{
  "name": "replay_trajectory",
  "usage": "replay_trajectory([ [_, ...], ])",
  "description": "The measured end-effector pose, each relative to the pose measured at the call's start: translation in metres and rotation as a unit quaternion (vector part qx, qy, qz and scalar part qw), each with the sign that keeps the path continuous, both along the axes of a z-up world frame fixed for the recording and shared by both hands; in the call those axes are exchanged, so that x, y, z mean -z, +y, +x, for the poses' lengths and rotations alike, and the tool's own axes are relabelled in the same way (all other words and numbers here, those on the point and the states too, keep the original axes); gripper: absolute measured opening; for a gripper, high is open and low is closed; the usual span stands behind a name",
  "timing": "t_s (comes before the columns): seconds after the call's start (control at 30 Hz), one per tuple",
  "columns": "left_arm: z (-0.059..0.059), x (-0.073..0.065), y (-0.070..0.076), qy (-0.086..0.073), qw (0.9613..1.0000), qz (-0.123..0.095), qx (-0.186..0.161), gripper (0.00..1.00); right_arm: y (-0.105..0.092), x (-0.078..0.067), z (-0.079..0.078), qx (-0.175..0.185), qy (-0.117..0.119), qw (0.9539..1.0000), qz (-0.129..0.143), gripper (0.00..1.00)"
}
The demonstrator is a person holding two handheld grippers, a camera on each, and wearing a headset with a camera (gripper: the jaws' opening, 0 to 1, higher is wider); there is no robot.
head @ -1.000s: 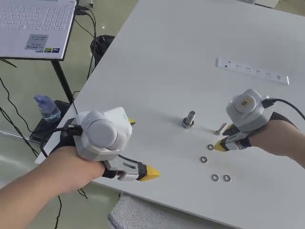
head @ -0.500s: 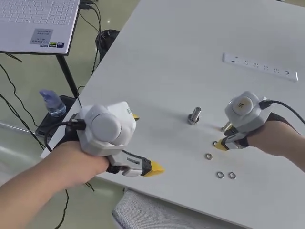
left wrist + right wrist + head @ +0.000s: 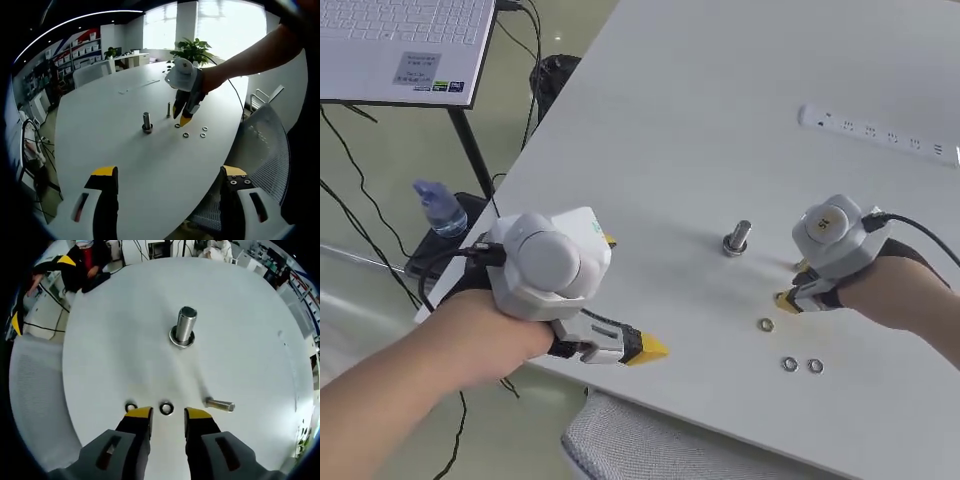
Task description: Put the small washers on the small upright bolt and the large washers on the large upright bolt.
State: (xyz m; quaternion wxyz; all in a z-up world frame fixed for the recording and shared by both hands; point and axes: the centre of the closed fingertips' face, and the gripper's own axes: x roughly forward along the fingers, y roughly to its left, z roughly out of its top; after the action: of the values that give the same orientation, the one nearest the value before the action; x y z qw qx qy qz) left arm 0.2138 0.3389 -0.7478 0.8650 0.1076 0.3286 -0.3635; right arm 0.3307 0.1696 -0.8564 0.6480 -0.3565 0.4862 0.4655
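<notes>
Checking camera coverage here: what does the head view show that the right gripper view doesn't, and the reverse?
Head view: laptop, bottle on the floor, two washers near the table edge. Right gripper view: the whole small bolt, and a washer just ahead of the gap between its open jaws. Shared: large bolt, upright on the table, and the right gripper.

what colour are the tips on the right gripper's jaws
Yellow. The right gripper shows its fingertips best in the right gripper view.
</notes>
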Motion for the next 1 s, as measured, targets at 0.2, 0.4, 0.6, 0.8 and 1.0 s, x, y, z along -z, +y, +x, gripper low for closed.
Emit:
replay_trajectory([
  [0.2,0.001,0.0,0.002,-0.001,1.0,0.0,-0.003,0.84,-0.002,0.004,-0.002,-0.002,-0.002,1.0,-0.009,0.25],
  [0.4,0.001,-0.001,0.005,0.0,1.0,-0.001,-0.001,0.83,-0.001,0.007,-0.001,0.002,-0.007,0.9999,-0.007,0.24],
  [0.6,-0.002,0.002,0.006,0.005,1.0,-0.003,-0.001,0.82,-0.003,0.012,-0.004,0.003,-0.003,0.9999,-0.015,0.24],
  [0.8,-0.004,0.003,0.007,0.008,1.0,-0.001,-0.001,0.81,-0.002,0.012,-0.003,0.001,-0.004,0.9999,-0.015,0.23],
  [1.0,-0.004,0.004,0.006,0.01,1.0,-0.001,0.0,0.81,0.0,0.012,-0.004,0.005,-0.001,0.9999,-0.012,0.19],
])
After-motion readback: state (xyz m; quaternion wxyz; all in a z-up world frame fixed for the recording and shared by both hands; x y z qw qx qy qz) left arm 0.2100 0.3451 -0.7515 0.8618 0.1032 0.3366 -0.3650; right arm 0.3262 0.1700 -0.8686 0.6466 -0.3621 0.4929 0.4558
